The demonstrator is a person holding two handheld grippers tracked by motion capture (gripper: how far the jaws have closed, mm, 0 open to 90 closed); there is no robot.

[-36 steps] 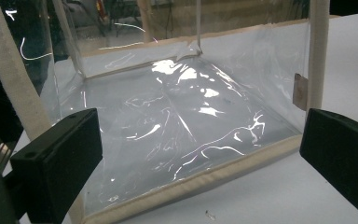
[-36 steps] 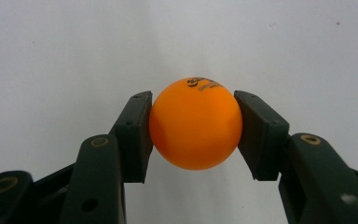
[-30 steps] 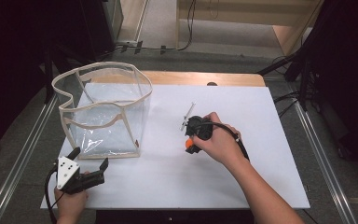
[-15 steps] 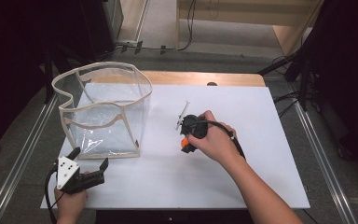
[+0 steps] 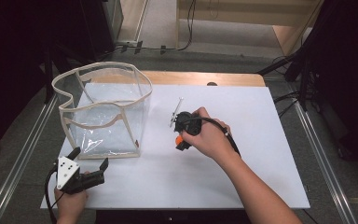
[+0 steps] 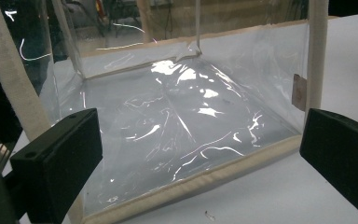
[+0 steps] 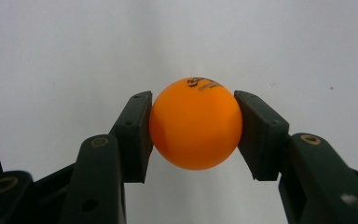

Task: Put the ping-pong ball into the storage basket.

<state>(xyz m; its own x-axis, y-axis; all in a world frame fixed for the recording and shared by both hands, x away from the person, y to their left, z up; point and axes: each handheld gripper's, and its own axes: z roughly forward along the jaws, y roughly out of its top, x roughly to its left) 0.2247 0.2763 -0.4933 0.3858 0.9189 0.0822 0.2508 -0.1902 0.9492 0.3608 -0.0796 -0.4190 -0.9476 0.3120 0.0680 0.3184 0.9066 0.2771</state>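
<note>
An orange ball [image 7: 195, 123] sits clamped between the jaws of the right hand-held gripper [image 5: 181, 139], low over the white bench [image 5: 261, 154] near its middle, just right of a clear soft-sided bag [image 5: 103, 112] with cream trim. Light, smooth and probably thin-shelled, the ball looks prone to slipping; a gentle pinch across its widest part suits it. The right forearm reaches in diagonally, jaws pointing down. The left hand-held gripper [image 5: 87, 164] rests spread wide at the bench's near left corner, facing the bag.
</note>
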